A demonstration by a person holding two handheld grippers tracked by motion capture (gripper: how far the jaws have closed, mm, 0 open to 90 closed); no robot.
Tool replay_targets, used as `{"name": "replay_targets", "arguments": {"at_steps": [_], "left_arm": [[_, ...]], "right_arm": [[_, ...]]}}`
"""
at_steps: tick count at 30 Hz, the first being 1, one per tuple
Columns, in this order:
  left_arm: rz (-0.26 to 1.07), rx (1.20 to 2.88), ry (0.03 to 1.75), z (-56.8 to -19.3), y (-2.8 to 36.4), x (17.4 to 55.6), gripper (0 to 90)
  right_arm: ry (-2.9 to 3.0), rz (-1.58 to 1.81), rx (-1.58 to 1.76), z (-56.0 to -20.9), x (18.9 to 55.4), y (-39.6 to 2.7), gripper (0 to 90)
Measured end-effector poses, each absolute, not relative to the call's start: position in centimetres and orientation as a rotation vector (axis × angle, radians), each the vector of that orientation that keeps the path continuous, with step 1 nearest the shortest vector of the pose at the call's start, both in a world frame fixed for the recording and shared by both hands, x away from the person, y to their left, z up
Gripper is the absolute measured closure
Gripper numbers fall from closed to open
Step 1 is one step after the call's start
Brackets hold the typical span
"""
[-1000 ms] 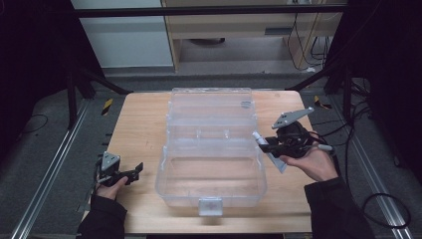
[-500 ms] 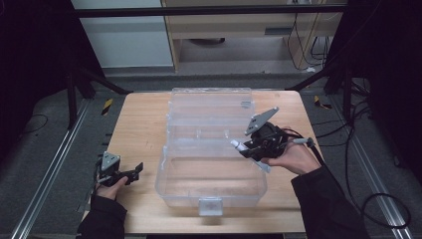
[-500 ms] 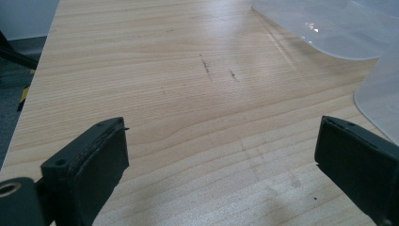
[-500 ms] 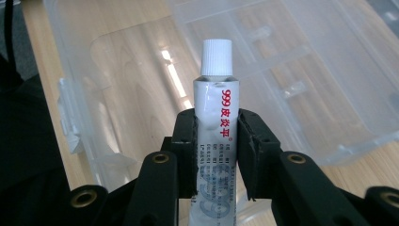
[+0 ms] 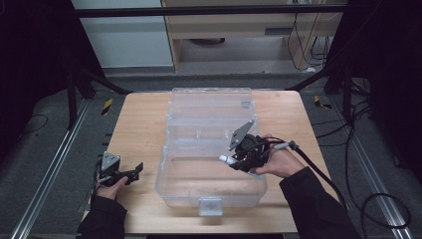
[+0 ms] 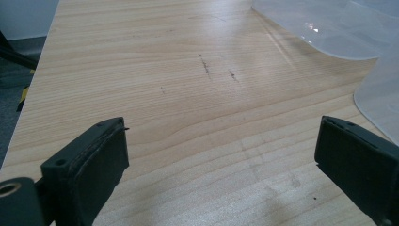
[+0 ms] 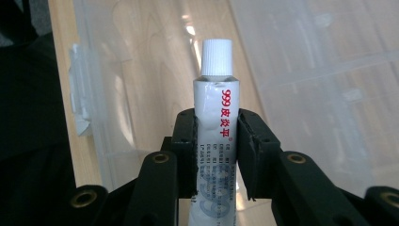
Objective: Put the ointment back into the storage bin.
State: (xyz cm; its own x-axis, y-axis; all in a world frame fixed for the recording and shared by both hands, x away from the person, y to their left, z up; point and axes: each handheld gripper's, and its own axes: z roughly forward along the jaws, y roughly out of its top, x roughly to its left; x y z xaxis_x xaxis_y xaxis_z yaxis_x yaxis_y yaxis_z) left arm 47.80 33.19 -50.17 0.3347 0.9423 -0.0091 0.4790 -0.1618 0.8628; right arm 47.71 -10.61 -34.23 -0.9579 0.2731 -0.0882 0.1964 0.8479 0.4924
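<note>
A clear plastic box [image 5: 209,196] lies open in the middle of the wooden table [image 5: 144,124], its lid [image 5: 211,102] folded back toward the far side. My right gripper [image 5: 238,160] hangs over the box's right half, shut on a white ointment tube [image 7: 216,122] with red lettering and a white ribbed cap. The tube's cap [image 5: 224,159] points left over the box's bottom. My left gripper [image 5: 133,172] rests near the table's front left, left of the box, open with nothing between its fingers [image 6: 89,160].
The box's clear wall [image 7: 94,94] and white latch [image 7: 77,89] lie below the tube. A curved edge of the box [image 6: 329,33] lies ahead of the left gripper. Metal rails and cables run along both sides of the table.
My right gripper has carried the tube leftward from the box's right edge to over its inside. The left gripper has stayed put.
</note>
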Motion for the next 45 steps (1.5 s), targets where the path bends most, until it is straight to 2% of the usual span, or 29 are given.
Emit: {"name": "replay_targets", "arguments": {"at_steps": [21, 45], "left_arm": [[0.714, 1.782, 1.265, -50.2, 33.2, 47.8, 2.7], [0.712, 1.780, 1.266, -50.2, 33.2, 47.8, 2.7]], "right_arm": [[2.998, 0.536, 0.219, -38.9, 47.3, -9.0, 69.9], [3.075, 0.418, 0.124, -42.6, 47.5, -7.9, 69.8]]}}
